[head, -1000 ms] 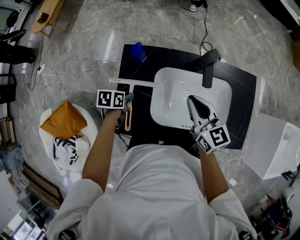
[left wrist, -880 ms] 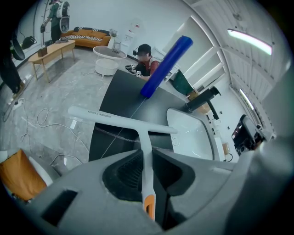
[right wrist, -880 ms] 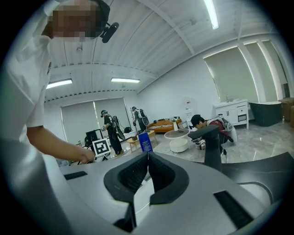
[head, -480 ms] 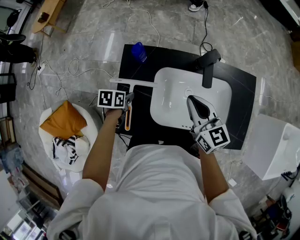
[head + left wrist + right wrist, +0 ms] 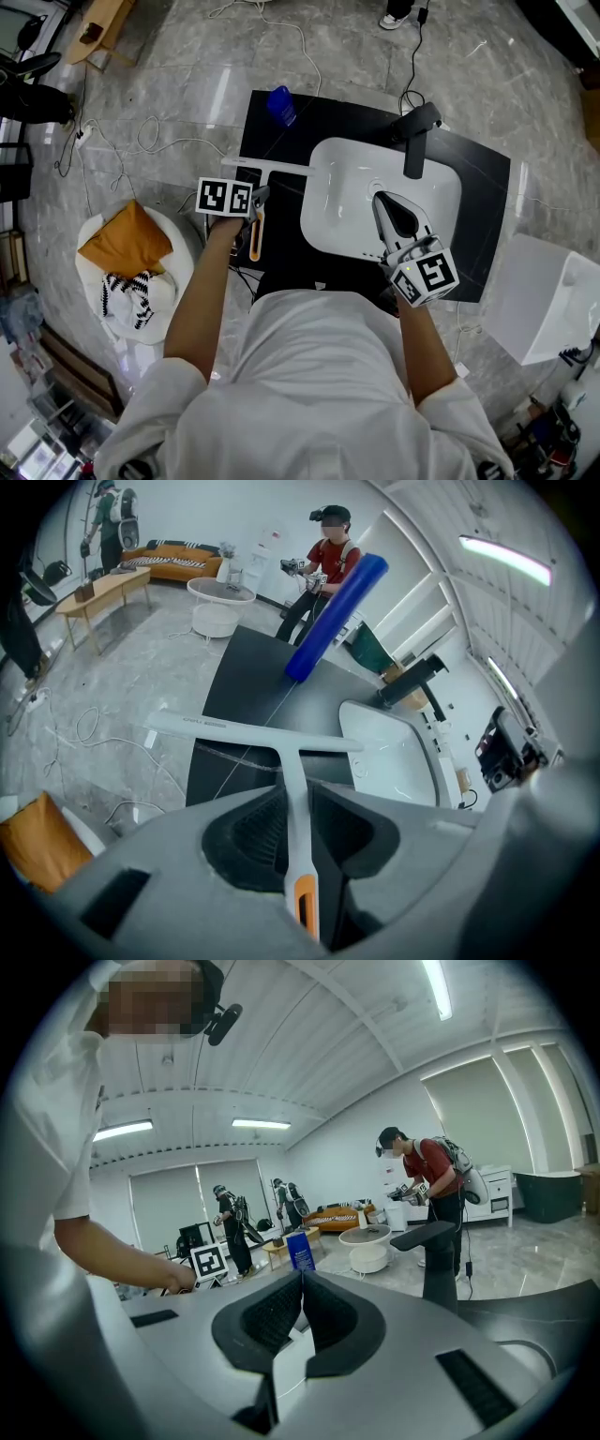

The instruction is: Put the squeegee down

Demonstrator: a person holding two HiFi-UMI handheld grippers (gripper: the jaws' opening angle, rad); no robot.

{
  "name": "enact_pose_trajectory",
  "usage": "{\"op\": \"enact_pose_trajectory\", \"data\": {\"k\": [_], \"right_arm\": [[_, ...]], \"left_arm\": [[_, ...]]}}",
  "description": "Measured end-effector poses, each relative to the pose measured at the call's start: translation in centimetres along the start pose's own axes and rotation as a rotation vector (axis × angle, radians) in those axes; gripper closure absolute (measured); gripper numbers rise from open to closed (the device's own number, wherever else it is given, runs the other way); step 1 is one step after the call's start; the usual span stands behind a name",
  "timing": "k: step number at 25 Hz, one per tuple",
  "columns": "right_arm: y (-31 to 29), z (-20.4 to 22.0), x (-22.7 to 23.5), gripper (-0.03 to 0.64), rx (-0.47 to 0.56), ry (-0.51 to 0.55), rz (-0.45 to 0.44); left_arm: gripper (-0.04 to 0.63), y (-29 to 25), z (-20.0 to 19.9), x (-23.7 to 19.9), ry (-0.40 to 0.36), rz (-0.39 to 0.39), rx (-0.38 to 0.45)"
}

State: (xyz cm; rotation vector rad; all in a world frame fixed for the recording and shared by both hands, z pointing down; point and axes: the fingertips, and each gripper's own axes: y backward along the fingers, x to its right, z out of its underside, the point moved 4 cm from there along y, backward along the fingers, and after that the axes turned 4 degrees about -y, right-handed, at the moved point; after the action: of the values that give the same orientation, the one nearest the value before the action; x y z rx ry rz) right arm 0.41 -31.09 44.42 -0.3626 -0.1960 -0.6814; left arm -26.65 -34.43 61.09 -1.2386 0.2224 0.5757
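- The left claw (image 5: 292, 829) is clenched on the handle of the white T-shaped plastic squeegee (image 5: 284, 761), just ahead of its orange grip end. To do this step well, I judge it should sink until blade and handle both lie flat on the black rectangular worktop (image 5: 281, 131). Only then should the jaws part and lift straight off.
- Releasing too high risks the blade tipping off the worktop's left edge, which it lies close to.
- Set it clear of the tall blue bottle (image 5: 278, 103) and the white oval sink (image 5: 347, 169).
- The squeegee (image 5: 270, 165) is left of the sink, blade crosswise at the far end, handle pointing back at the person. Whether it touches the worktop cannot be told.
- The right claw (image 5: 386, 208) hovers over the sink, pressed together on nothing.
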Motion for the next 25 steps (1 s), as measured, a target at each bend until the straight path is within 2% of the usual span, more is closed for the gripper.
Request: {"op": "enact_pose_trajectory", "data": {"k": [4, 9, 12, 15, 21, 25], "right_arm": [[0.1, -0.5, -0.1, 0.601, 0.004, 0.012, -0.003], [0.4, -1.8, -0.6, 0.601, 0.028, 0.035, -0.009], [0.6, -3.0, -0.6, 0.601, 0.052, 0.054, -0.010], [1.3, -4.4, -0.7, 0.601, 0.079, 0.071, -0.005], [3.9, -6.7, -0.9, 0.601, 0.135, 0.101, 0.015], [5.8, -7.4, -0.6, 0.601, 0.165, 0.114, 0.046]], "left_arm": [[0.502, 2.5, -1.3, 0.8, -0.022, 0.012, 0.072], [0.503, 7.5, -3.9, 3.3, -0.074, 0.040, 0.232], [0.520, 10.9, -5.9, 5.7, -0.128, 0.090, 0.376], [0.548, 14.6, -7.6, 8.4, -0.220, 0.143, 0.551], [0.578, 21.6, -8.3, 13.6, -0.399, 0.246, 0.895], [0.578, 23.4, -7.1, 15.4, -0.470, 0.275, 1.025]]}}
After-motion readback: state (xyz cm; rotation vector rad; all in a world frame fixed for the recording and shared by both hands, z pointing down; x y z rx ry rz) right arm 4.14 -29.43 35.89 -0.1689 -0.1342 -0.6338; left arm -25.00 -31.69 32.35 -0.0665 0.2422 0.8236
